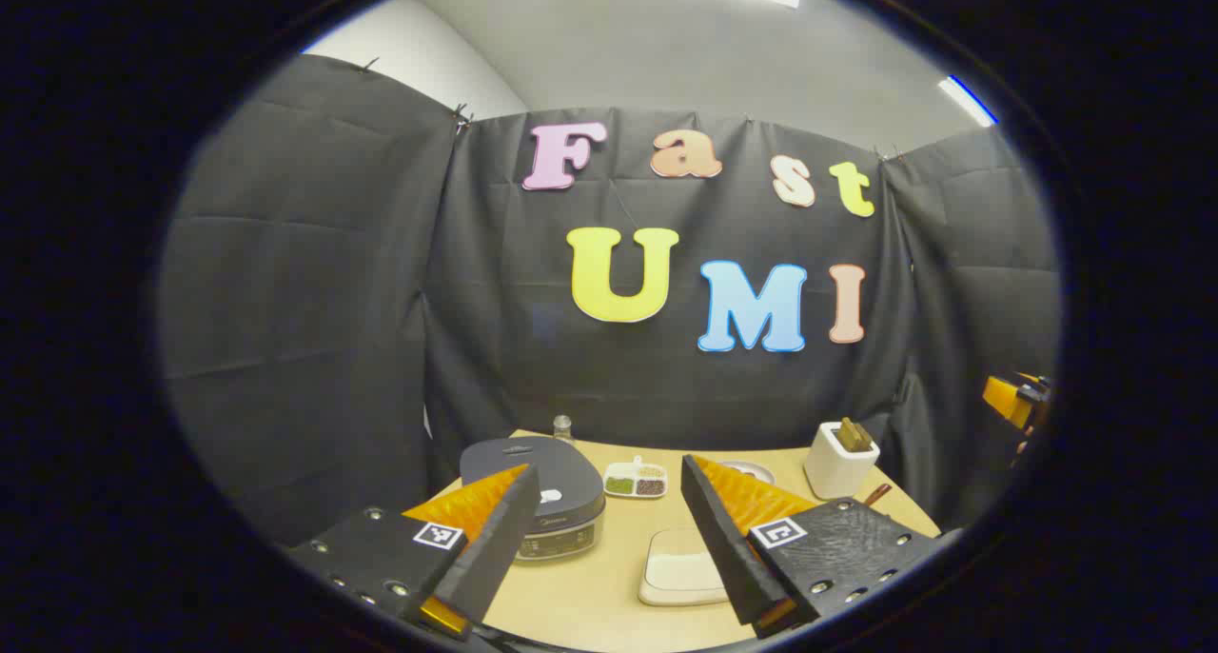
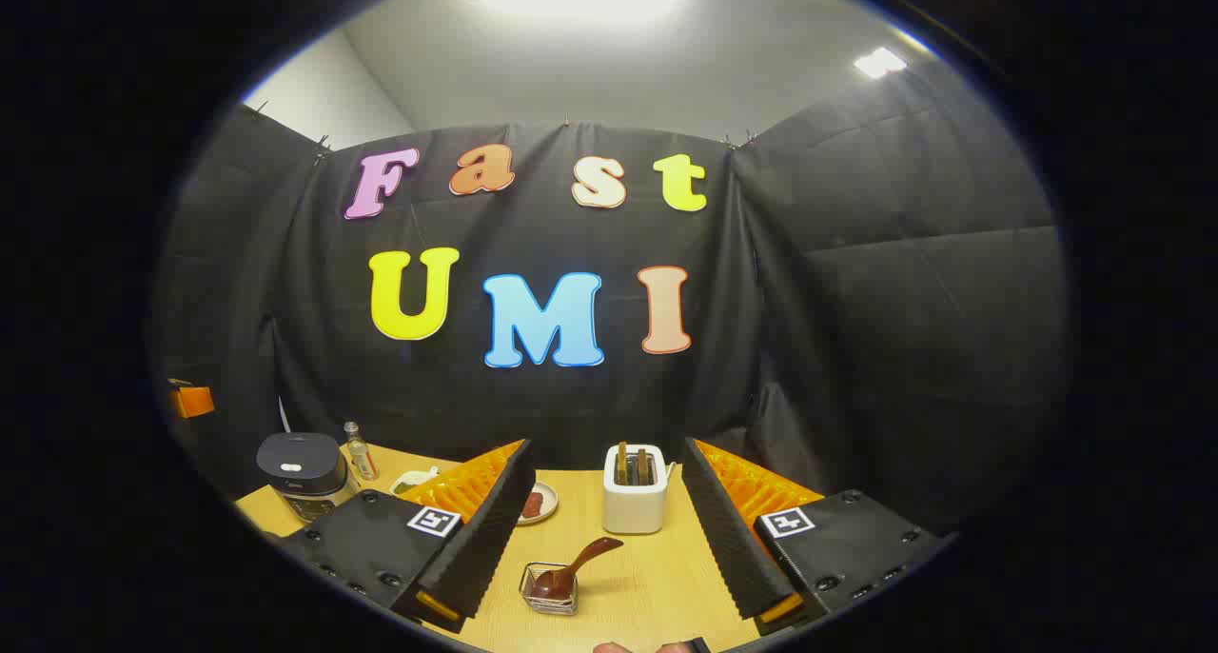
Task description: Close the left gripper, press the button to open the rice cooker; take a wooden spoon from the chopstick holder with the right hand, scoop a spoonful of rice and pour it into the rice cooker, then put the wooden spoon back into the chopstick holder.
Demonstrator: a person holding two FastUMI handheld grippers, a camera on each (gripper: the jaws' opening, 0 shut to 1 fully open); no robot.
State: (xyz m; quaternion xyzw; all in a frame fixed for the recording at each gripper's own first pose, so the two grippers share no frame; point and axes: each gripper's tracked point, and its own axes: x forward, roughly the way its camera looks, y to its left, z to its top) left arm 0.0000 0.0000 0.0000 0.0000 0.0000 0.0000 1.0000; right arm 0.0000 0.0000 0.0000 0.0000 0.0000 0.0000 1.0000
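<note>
Here both hand-held grippers hang wide open over the tabletop, holding nothing: the left hand-held gripper and the right hand-held gripper. The rice cooker, lid down, sits well left of the white chopstick holder; a wooden spoon rests in a small dish just before that holder.

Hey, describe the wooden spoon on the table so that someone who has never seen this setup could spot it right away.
Start at the tan table and find the white holder standing near its back edge. Just in front of it sits a small clear container, and the wooden spoon rests in it, bowl down, handle slanting up towards the holder. It is the one dark brown, long-handled thing there.
</note>
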